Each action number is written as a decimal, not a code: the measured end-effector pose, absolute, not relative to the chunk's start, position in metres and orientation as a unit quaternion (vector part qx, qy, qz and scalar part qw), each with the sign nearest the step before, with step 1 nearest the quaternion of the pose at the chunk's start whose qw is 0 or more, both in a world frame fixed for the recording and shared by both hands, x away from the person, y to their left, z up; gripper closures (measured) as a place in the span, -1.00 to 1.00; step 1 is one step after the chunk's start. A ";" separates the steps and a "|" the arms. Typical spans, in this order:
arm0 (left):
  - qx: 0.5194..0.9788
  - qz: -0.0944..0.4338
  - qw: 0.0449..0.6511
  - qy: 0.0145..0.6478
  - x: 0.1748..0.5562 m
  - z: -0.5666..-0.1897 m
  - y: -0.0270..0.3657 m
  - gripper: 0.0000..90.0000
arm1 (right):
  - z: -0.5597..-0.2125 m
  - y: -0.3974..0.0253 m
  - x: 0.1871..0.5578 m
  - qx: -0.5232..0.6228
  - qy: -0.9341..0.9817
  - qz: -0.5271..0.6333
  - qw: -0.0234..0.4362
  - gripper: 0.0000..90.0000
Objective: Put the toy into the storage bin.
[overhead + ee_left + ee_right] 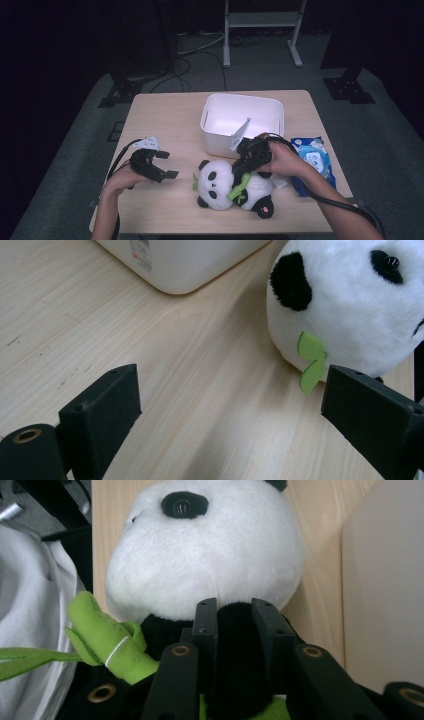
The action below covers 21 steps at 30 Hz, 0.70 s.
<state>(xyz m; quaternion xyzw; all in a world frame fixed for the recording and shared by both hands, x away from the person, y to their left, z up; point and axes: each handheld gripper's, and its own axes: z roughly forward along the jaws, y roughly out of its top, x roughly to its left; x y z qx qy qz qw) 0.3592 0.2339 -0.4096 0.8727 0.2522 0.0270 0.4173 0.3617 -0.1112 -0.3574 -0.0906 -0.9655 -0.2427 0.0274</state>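
Two tools over the counter (165, 117): right tool (243, 170) angled down, jaws pinched on the black arm of one panda plush (230, 187) lying beside one white bin (242, 122); left tool (165, 167) hovering wide open, empty, left of the plush.

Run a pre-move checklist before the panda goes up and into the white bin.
1. Right gripper closed on the plush panda: ok, its jaws pinch the black neck fur in the right gripper view.
2. Grip firm enough to lift: cannot tell.
3. Left gripper clear of the toy: ok, jaws open, just short of the panda's head.
4. White bin upright with open top: ok.
5. Room inside the bin: ok, though a paper tag leans at its front wall.
6. Blue packet off the lift path: ok, it lies right of the panda.
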 end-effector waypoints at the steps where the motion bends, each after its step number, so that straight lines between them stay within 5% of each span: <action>1: 0.873 0.027 0.417 0.252 0.359 -0.410 0.234 -0.83 | -0.357 -0.111 0.362 -0.091 -0.967 -0.236 0.033 0.57; 21: 0.874 0.024 0.414 0.252 0.360 -0.412 0.233 -0.83 | -0.353 -0.123 0.358 -0.095 -0.970 -0.218 0.047 0.30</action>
